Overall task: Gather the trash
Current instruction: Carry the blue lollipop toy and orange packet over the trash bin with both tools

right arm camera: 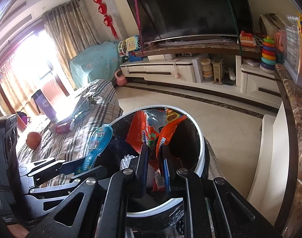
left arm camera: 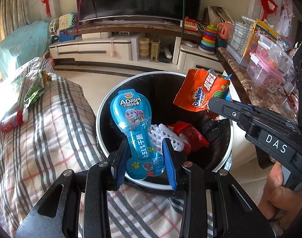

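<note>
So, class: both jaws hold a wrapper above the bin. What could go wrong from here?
1. The blue cheese-stick wrapper in the left gripper hangs over the near rim of the bin; released here, its lower end may catch the rim or land on the plaid cover.
2. The orange Ovaltine bag in the right gripper sits near the far rim and could slip outside.

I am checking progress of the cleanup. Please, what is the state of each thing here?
Blue wrapper: held over the bin, not dropped.
Orange bag: torn open, held over the bin.
Bin: open, some trash inside.
Left hand-held gripper: shut on the blue wrapper.
Right hand-held gripper: shut on the orange bag.
Television: off, dark screen.
</note>
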Available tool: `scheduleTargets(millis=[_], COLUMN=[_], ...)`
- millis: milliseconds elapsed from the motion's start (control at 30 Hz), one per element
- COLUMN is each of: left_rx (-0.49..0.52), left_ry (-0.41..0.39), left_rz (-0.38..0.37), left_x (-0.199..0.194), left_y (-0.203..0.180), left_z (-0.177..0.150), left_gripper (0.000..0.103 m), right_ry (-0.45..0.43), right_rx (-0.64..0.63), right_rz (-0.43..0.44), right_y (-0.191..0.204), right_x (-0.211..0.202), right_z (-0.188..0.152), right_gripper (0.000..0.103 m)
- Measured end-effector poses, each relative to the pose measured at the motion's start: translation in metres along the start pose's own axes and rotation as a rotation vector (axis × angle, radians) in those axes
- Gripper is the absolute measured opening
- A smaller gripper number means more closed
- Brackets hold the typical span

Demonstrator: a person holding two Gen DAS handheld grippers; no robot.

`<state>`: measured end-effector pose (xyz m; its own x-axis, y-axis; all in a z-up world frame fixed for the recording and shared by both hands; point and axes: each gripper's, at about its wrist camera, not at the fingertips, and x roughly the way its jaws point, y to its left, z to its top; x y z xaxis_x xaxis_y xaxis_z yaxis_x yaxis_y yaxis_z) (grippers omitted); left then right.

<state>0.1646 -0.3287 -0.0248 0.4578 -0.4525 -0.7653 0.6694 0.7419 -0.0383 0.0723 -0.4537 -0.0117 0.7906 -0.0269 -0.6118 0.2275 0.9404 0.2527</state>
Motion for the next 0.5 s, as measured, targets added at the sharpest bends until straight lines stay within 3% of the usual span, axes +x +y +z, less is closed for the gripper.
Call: scheduleTargets(millis=[500], left_rx=[0.0], left_ry=[0.003], left_rz=[0.004], left_x=[0.0005], left_y=[-0.0005], left_z=[0.0008], left_gripper=[0.032], right_ry=[0.014], right_rx=[-0.001], right_rz=[-0.012], right_y=[0.0], right_x=[0.0048], right_z=[0.001], right_gripper=[0.013])
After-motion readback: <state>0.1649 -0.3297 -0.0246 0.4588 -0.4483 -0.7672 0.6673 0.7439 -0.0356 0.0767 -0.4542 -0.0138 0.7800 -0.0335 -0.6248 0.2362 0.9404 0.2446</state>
